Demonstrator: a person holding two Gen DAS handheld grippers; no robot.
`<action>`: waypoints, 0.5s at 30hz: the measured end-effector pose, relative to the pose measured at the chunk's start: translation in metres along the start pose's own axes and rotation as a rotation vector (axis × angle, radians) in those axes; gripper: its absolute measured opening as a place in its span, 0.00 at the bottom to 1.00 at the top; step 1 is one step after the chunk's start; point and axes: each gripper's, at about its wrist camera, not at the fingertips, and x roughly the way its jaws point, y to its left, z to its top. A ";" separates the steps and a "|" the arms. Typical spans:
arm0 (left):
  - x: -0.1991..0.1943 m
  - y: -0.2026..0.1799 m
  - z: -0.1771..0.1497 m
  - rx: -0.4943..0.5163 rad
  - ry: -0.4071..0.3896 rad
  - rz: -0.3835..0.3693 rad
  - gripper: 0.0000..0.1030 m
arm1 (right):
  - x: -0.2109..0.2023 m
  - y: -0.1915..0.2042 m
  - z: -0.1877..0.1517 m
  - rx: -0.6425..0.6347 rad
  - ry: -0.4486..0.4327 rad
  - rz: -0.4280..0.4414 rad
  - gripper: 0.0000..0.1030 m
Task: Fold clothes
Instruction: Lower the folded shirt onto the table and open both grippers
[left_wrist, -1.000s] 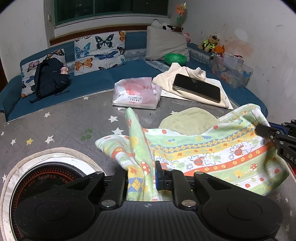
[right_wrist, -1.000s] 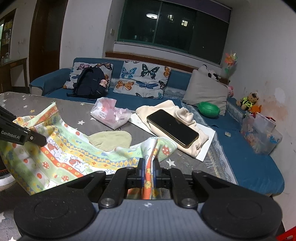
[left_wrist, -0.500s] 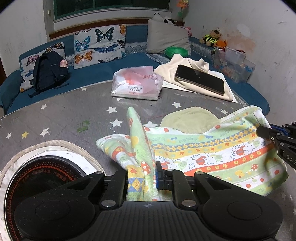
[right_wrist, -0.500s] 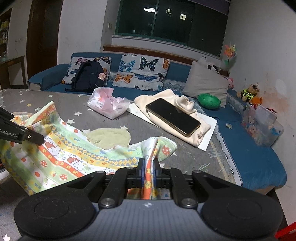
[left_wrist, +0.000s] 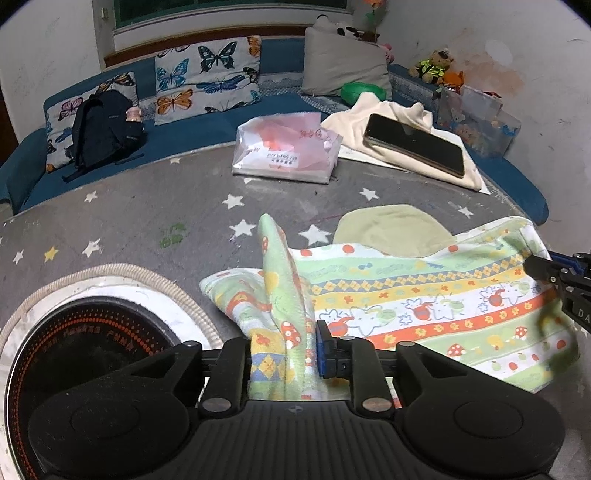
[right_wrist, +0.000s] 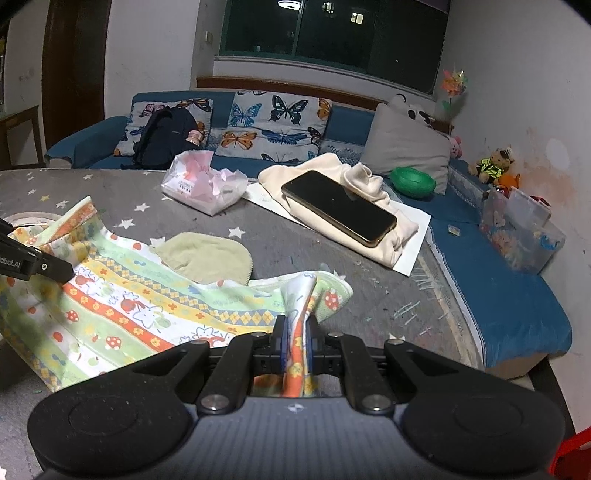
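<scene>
Left wrist view: left gripper (left_wrist: 282, 345) & right gripper (right_wrist: 295, 338) each had 2 fingers clamped on a corner of the printed cloth (left_wrist: 424, 306), w/ the rest sagging onto the table (left_wrist: 155, 206) beyond the fingertips, prob. to keep an edge taut for folding.

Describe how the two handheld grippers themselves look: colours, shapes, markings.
Both are matte black plastic. The left gripper and right gripper each show two round housings, angled linkage bars with silver screws, and blue finger pads. White lettering marks each one's side, seen partly from the other camera.
</scene>
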 end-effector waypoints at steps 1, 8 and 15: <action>0.001 0.001 0.000 -0.002 0.001 0.004 0.25 | 0.001 0.000 0.000 0.002 0.003 -0.002 0.10; 0.002 0.001 -0.003 -0.001 0.007 0.027 0.33 | 0.004 -0.003 -0.004 0.005 0.010 -0.021 0.15; 0.001 0.004 -0.006 0.001 0.007 0.067 0.46 | 0.003 -0.004 -0.007 0.013 0.004 -0.022 0.27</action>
